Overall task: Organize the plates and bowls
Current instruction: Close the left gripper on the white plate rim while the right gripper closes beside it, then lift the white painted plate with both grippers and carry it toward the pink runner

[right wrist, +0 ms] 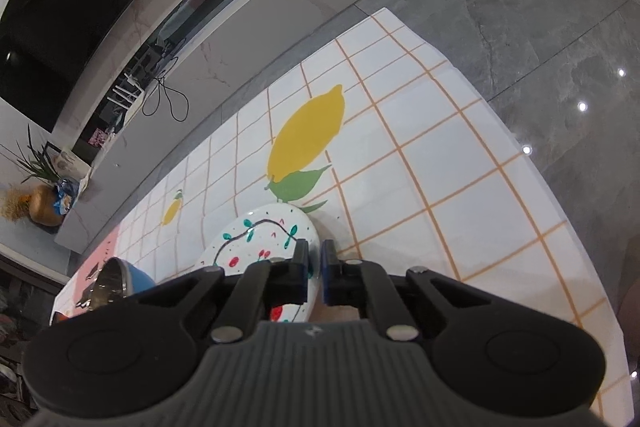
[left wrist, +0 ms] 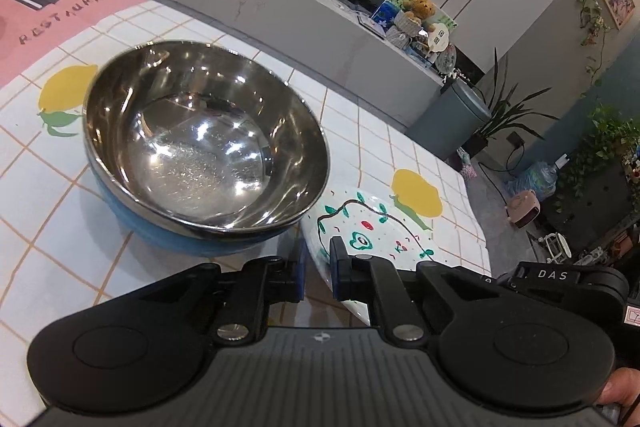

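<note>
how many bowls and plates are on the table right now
2. One steel bowl with a blue outside sits on the lemon tablecloth. One white painted plate lies beside it, its edge between the right gripper fingers. The grippers may hide more.

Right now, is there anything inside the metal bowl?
No, the metal bowl shows only its bare shiny bottom in the left wrist view, with nothing lying in it.

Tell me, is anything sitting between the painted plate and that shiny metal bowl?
Nothing visible. The white painted plate, held at its rim by the right gripper, lies right beside the steel bowl with the blue outside; only lemon-print tablecloth shows around them.
</note>
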`<state>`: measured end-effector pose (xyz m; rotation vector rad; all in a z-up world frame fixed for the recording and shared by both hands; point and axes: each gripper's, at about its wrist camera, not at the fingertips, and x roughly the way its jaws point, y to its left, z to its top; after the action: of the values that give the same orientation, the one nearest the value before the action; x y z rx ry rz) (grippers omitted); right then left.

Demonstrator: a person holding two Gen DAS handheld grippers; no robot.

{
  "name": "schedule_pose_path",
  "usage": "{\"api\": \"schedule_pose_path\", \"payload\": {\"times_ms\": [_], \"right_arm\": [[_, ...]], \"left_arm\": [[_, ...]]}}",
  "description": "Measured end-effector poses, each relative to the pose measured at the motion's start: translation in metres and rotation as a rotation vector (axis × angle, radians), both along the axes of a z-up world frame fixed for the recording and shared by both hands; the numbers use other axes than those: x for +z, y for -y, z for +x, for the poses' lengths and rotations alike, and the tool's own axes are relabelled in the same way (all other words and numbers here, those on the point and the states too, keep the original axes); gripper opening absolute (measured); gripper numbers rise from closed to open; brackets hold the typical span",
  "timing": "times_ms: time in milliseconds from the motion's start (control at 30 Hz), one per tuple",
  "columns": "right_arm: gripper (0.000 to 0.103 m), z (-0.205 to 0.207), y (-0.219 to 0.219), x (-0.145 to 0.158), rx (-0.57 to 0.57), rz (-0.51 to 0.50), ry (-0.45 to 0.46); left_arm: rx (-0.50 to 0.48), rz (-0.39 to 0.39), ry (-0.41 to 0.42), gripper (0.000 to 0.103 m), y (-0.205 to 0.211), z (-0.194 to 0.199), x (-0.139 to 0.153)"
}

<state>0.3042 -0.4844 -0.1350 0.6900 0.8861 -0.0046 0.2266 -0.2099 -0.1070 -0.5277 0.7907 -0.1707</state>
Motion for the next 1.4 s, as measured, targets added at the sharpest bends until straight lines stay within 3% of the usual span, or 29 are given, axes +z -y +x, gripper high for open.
{"api": "schedule_pose_path", "payload": {"times_ms": [433,800,1167,1400], "right_arm": [[0.003,-0.021,-0.018,0.046,0.004,-0.042,0.048],[0.003,-0.078,-0.034,0.074,-0.024,-0.084,0.068],[0.003,-0.142,-0.075,0.087,-0.033,-0.061,0.104],[0.004,-0.168,-0.115,0.078,-0.011,-0.025,0.107]], "left_arm": [[0.042,-0.079,-0.007,0.013,-0.018,-0.021,0.024],[0.018,-0.093,0.014,0.013,-0.033,-0.057,0.043],[0.030,-0.071,0.059,0.012,-0.074,-0.107,0.059],[0.061,-0.056,0.089,0.012,-0.112,-0.130,0.068]]}}
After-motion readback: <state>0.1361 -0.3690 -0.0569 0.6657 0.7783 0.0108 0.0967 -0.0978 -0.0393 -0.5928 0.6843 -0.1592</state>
